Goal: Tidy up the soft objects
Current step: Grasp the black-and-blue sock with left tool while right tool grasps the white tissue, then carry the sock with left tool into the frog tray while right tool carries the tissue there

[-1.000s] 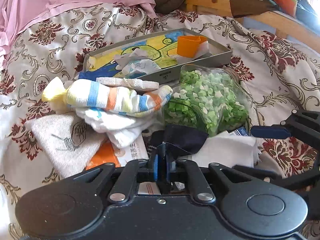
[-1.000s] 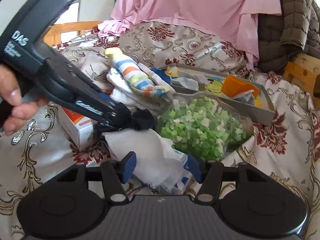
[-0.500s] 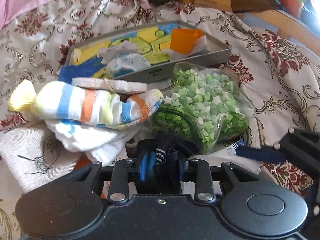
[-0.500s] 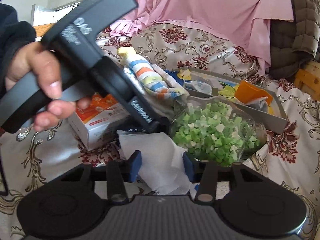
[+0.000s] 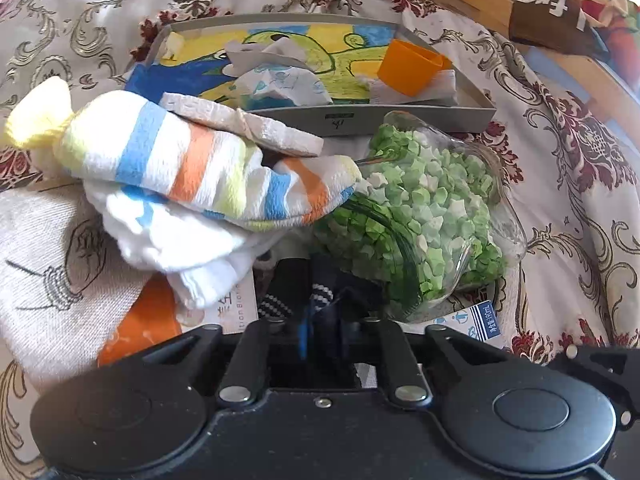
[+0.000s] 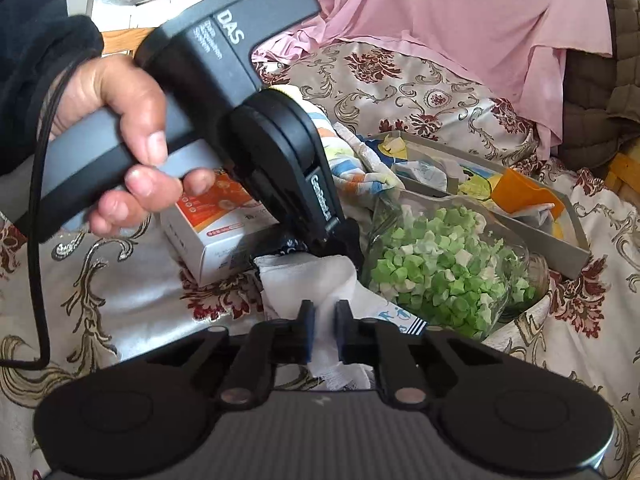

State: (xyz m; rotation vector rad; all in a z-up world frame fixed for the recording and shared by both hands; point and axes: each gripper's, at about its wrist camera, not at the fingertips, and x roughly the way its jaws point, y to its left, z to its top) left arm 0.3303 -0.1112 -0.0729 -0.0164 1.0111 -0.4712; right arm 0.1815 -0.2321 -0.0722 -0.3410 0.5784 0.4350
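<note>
Sorting soft things on the bed, barely begun.

Left wrist view: my left jaws (image 5: 322,332), which have just been closing, are pinched on a dark sock (image 5: 320,294) at the pile's near edge. Behind it: striped towel (image 5: 192,164) over a white cloth (image 5: 176,232), a clear bag of green paper stars (image 5: 424,216), a grey tray (image 5: 400,114) holding an orange cup (image 5: 412,68). Nothing looks sorted yet.

Right wrist view: my right jaws (image 6: 323,330), also just closed, grip a white gauze cloth (image 6: 316,284) lying beside the bag. My left hand (image 6: 120,136) holds its tool above an orange-and-white box (image 6: 216,236).

Surface and room: floral bedspread (image 6: 400,92), pink sheet (image 6: 440,20) heaped behind.
</note>
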